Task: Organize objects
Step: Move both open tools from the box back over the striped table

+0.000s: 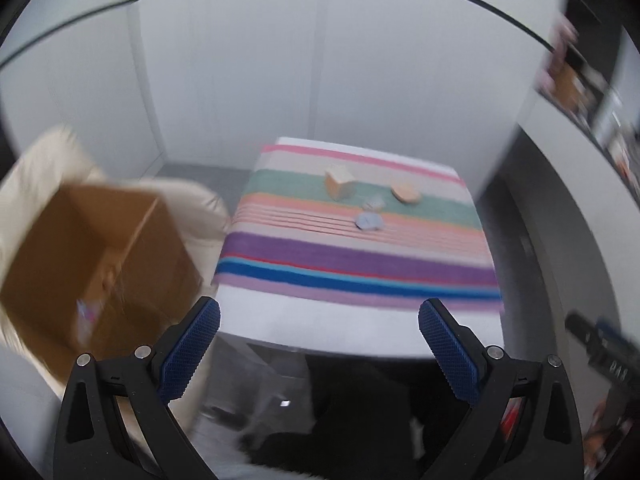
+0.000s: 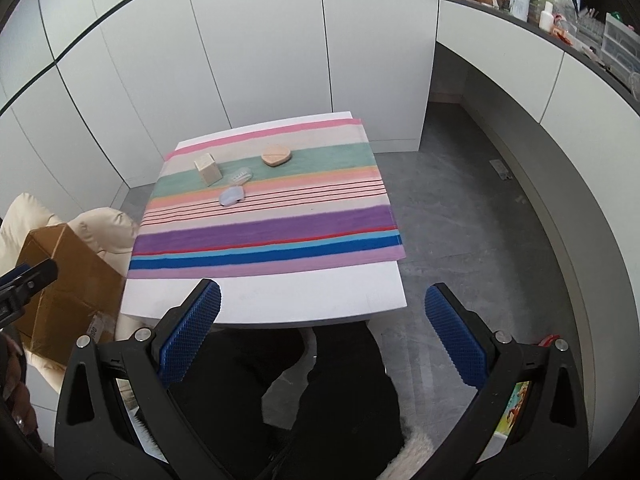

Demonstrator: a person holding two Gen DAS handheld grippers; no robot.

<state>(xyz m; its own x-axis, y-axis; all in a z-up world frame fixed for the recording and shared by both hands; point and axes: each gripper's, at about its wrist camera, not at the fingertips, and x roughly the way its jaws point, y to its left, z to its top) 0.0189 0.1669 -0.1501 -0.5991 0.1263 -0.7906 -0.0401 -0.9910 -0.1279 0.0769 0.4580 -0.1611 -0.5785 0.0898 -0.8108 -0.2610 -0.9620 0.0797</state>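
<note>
**Four small items on striped cloth, both grippers wide open and empty**

Task items sit on the far half of the striped cloth [image 2: 264, 224], grouped on the green and peach bands. Beige block [image 2: 207, 169] stands upright at the left of the group. Flat peach rounded-square piece [image 2: 276, 155] lies to the right of it, apart from the rest. Small clear packet [image 2: 240, 175] lies between them, just beside the block. Pale blue piece [image 2: 231, 196] lies nearer the camera, close to the packet; touching or not, cannot tell.

Cloth covers most of the white table [image 2: 304, 300]; a bare white strip shows at the near edge.

Right gripper [image 2: 320, 308] hovers over the near table edge, jaws spread wide, nothing between the blue pads. Left gripper [image 1: 318, 320] likewise: jaws spread wide, nothing held, near table edge, left view blurred.

Open brown cardboard box [image 1: 100, 264] sits left of the table on a cream cushioned seat [image 2: 100, 228]. Person's dark-clothed legs [image 2: 320, 392] below the grippers. Grey floor [image 2: 460, 240], white wall panels [image 2: 260, 40]. Cluttered shelf [image 2: 560, 12] upper right with bottles and containers.
</note>
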